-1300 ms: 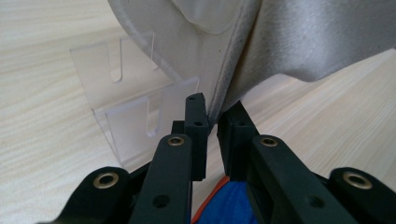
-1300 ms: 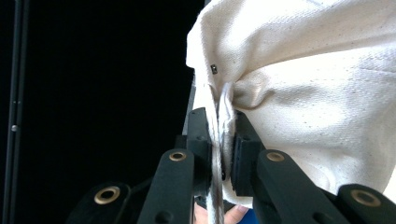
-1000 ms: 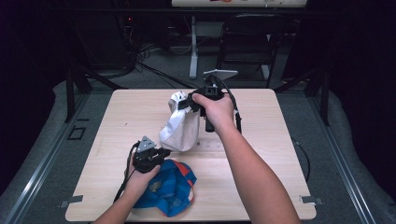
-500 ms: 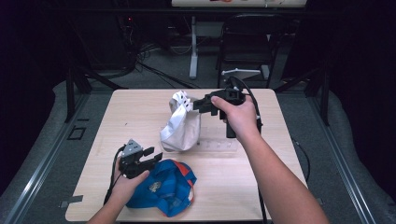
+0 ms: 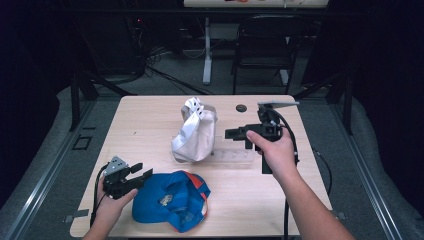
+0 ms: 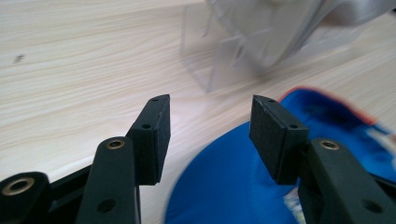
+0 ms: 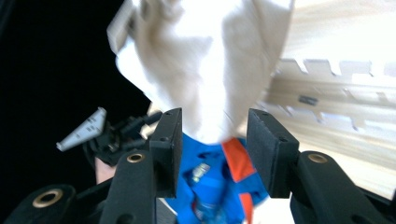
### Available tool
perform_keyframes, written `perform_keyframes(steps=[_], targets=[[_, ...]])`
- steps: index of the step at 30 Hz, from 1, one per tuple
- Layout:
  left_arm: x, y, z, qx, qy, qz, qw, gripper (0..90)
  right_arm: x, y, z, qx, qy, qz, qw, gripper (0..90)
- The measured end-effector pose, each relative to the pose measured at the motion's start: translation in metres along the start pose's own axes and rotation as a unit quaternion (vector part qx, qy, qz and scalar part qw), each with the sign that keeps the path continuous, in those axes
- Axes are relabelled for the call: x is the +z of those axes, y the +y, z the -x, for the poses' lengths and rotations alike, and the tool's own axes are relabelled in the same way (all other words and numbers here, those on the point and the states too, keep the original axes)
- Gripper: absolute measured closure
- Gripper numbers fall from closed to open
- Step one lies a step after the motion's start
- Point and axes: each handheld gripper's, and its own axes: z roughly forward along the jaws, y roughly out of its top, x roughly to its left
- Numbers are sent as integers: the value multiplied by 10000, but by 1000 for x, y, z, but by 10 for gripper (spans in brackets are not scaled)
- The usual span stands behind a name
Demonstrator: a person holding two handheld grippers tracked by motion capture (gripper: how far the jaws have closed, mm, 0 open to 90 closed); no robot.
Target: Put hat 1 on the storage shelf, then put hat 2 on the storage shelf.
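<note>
We see a wooden table (image 5: 145,120) in the middle of the high view, with a white cap (image 5: 194,132) standing on a clear rack (image 5: 235,156) near the centre of the frame. A blue cap (image 5: 170,200) lies upside down at the lower middle, its orange trim toward the right.

Our left gripper (image 5: 134,175) sits at the lower left of the high view, just left of the blue cap and apart from it. Its jaws have just been opening and now stand wide, with nothing between them. In the left gripper view (image 6: 208,135) the pads frame bare table, the blue cap (image 6: 233,186) spreads across the lower right, and the rack (image 6: 219,51) blurs at the top.

Our right gripper (image 5: 237,134) is right of centre in the high view, pointing left toward the white cap, near it but not touching. Its jaws have also just been opening and hold nothing. In the right gripper view (image 7: 215,149) the white cap (image 7: 210,60) is in the upper middle, the blue cap (image 7: 210,163) shows between the jaws farther off, and the left gripper (image 7: 116,135) appears at the middle left.

A small dark disc (image 5: 241,107) lies on the table above the right gripper.
</note>
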Motion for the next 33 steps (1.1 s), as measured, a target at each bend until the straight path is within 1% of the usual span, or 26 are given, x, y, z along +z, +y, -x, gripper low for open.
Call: perform_keyframes(steps=[1, 2, 4, 6, 7, 9, 10, 11, 12, 14, 19, 20, 22, 24, 25, 28, 29, 31, 32, 33], targets=[[0, -1, -3, -14, 29, -16, 10000, 489, 2, -5, 3, -33, -53, -4, 10000, 559], [0, -3, -5, -63, 5, -27, 10000, 489, 3, -11, 7, -72, -77, -6, 9999, 559], [3, -5, -8, -75, 65, -37, 9999, 491, 8, -22, 15, -133, -144, -61, 9998, 560], [5, -7, -10, -131, 40, -120, 9998, 496, 12, -31, 21, -173, -219, -73, 9996, 559], [6, -7, -11, -142, 40, -176, 9997, 499, 14, -35, 25, -204, -231, -81, 9995, 559], [7, -8, -12, -146, 47, -203, 9997, 501, 17, -45, 30, -231, -247, -75, 9994, 559], [7, -8, -12, -143, 46, -205, 9997, 502, 18, -49, 33, -291, -295, -81, 9991, 559], [8, -9, -13, -144, 64, -138, 9998, 502, 19, -52, 34, -298, -308, -47, 9991, 558], [8, -9, -13, -175, 55, -120, 9998, 503, 20, -57, 36, -366, -360, -41, 9987, 559], [7, -9, -14, -166, 46, -172, 9997, 504, 22, -65, 38, -469, -458, -18, 9978, 559], [7, -9, -15, -173, 65, -148, 9997, 504, 29, -86, 48, -565, -562, 49, 9968, 563], [7, -10, -15, -183, 77, -85, 9998, 503, 31, -90, 50, -592, -623, 49, 9963, 564], [6, -10, -15, -162, 80, -111, 9998, 503, 34, -97, 54, -626, -661, 48, 9958, 564], [6, -10, -15, -165, 67, -142, 9997, 503, 36, -102, 57, -593, -660, 85, 9960, 564], [5, -10, -15, -162, 69, -136, 9998, 503, 37, -104, 59, -608, -619, 66, 9962, 564], [4, -11, -15, -170, 76, -129, 9997, 502, 41, -110, 63, -623, -634, 26, 9960, 564], [4, -12, -15, -169, 85, -66, 9998, 502, 43, -113, 64, -622, -630, 8, 9961, 564], [3, -12, -16, -163, 99, -121, 9997, 502, 46, -117, 67, -612, -599, -64, 9963, 564], [3, -13, -15, -197, 115, -68, 9997, 502, 48, -120, 67, -620, -591, -105, 9963, 564], [1, -13, -15, -182, 110, -127, 9997, 502, 50, -122, 68, -642, -607, -147, 9960, 564]])
